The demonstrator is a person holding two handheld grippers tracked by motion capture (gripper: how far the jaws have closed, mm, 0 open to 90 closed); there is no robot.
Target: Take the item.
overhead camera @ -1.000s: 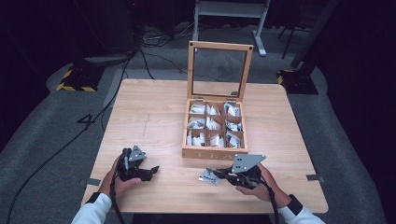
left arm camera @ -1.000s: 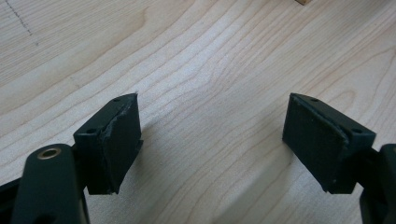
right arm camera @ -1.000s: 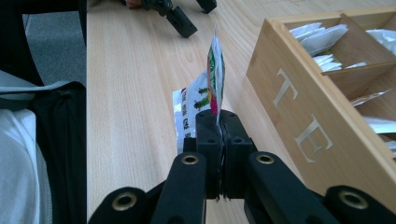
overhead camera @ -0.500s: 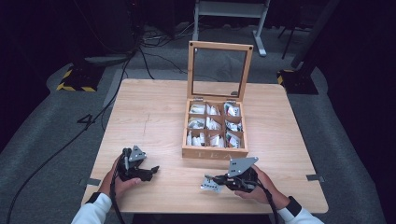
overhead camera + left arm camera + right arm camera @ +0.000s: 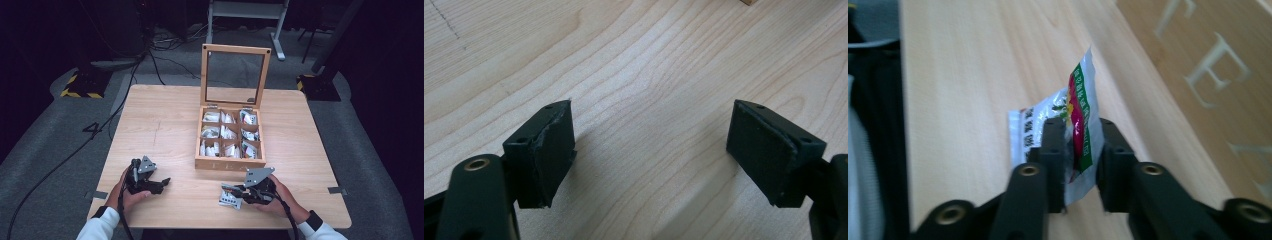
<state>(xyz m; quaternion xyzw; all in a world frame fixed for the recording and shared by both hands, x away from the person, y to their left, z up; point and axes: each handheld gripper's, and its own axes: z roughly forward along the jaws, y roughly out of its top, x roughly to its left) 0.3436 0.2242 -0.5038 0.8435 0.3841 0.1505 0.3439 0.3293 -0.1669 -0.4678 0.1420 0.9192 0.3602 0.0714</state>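
Right gripper (image 5: 239,192), seen from above near the tabletop's front edge, has just been opening its jaws around a tea packet (image 5: 229,198); the left gripper (image 5: 161,183) rests open. Along the right gripper's jaws, the packet (image 5: 1079,125) sits loosely between them: light, crinkly, slippery foil, probably best pinched at a flat sealed edge.

High overview (two close gripper cameras)
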